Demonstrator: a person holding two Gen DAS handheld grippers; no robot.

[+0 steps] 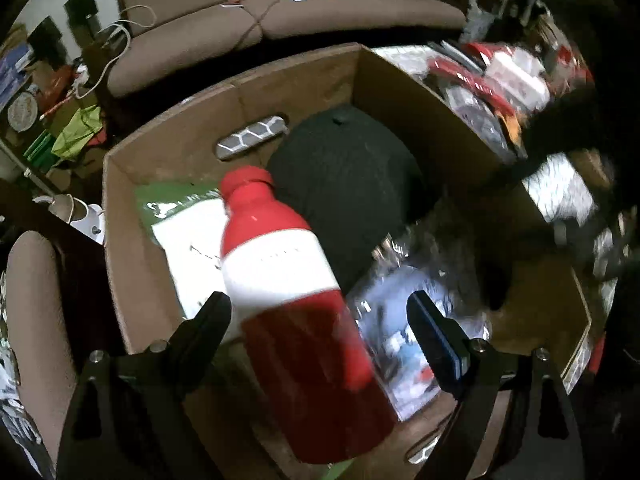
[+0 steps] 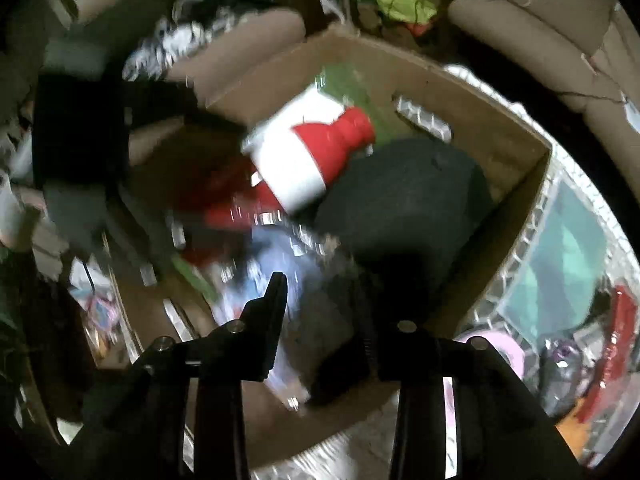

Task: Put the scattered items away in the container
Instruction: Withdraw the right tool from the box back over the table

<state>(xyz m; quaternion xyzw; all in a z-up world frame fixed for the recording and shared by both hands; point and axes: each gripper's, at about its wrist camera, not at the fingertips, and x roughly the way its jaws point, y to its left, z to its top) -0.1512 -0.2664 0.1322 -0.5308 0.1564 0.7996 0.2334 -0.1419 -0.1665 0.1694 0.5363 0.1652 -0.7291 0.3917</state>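
1. Brown sofa (image 1: 280, 8) behind the work area, a white cable trailing over its left armrest; same sofa (image 2: 560, 32) visible at upper right in the right wrist view
2. Open cardboard box (image 1: 420, 92) below both cameras, walls upright, an oval handle cut-out in the far wall; same box (image 2: 500, 120) seen from the opposite side
3. Black cap (image 1: 344, 176) lying crown-up inside the box against the far corner; also visible (image 2: 412, 196) in the right wrist view, touching the bottle's white band
4. Red bottle (image 1: 292, 288) with white middle band and red cap, tilted, neck pointing toward the far wall, body between the left gripper fingers above the box interior; same bottle (image 2: 312, 152) blurred in the right wrist view
5. Green-and-white flat packet (image 1: 180, 220) on the box floor at left, partly under the bottle
6. Shiny blue foil packet (image 1: 396, 320) on the box floor at right, beside the cap
7. Left gripper (image 1: 320, 320) spread wide; bottle between the fingers, contact with the pads not discernible
8. Right gripper (image 2: 320, 312) over the near side of the box; left finger clear, right finger lost in a dark blur, opening width cannot be told
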